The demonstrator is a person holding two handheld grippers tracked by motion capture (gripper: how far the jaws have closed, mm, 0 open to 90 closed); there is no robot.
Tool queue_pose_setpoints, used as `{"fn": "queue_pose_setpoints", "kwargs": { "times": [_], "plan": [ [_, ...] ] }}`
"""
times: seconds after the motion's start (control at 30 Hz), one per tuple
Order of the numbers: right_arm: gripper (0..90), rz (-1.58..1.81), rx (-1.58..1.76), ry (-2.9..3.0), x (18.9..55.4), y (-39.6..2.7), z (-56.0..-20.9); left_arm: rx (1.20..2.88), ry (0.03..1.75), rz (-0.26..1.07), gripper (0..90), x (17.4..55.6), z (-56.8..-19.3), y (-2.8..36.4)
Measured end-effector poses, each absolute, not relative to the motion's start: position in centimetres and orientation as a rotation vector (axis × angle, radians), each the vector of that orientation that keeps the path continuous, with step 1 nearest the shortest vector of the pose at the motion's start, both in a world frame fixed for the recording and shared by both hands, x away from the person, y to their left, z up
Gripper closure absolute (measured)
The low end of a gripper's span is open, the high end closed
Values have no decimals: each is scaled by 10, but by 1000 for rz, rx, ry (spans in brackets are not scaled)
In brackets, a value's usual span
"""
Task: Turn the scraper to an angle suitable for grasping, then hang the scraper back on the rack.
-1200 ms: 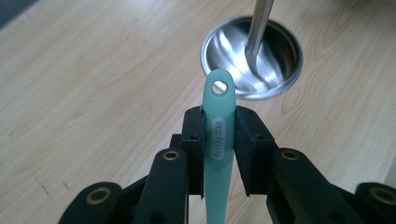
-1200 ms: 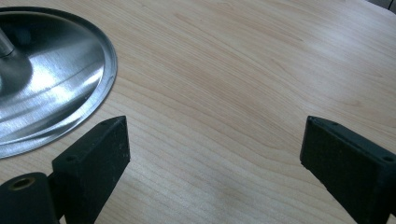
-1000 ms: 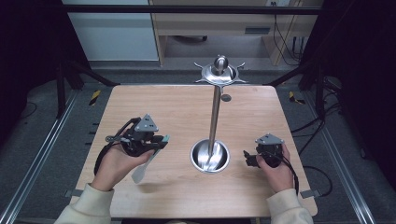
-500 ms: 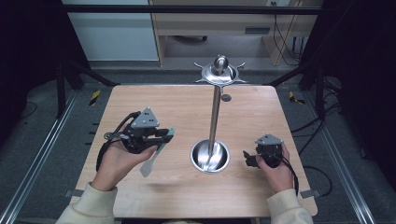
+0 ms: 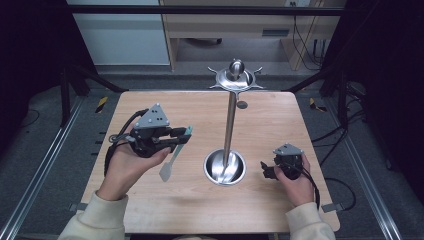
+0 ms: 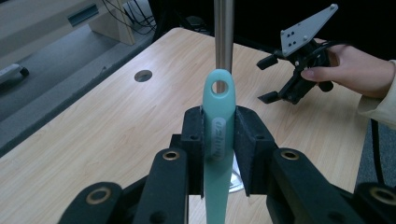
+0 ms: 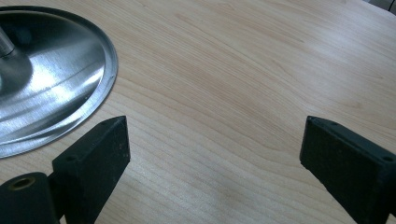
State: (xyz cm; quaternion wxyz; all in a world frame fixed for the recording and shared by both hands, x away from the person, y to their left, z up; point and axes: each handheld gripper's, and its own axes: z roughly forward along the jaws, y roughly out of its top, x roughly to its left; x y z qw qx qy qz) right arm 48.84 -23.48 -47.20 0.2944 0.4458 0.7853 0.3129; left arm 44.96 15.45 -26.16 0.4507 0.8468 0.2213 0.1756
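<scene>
Left gripper clamps a teal spatula.
Right gripper rests wide apart beside the steel stand's base.

Wooden table seen from above, with a steel stand rising from a round dished base near its centre. The left gripper, held above the table's left half, clamps a pale green spatula whose blade hangs down toward the person. The right gripper rests low, just right of the base.
</scene>
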Motion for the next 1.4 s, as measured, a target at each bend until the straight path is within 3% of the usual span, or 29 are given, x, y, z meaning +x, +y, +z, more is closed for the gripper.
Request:
{"fn": "queue_pose_setpoints", "kwargs": {
  "times": [1.4],
  "plan": [
    [89,841,1190,2086,488,-235,-471,2030,480,487,743,448,-220,129]
  ]
}}
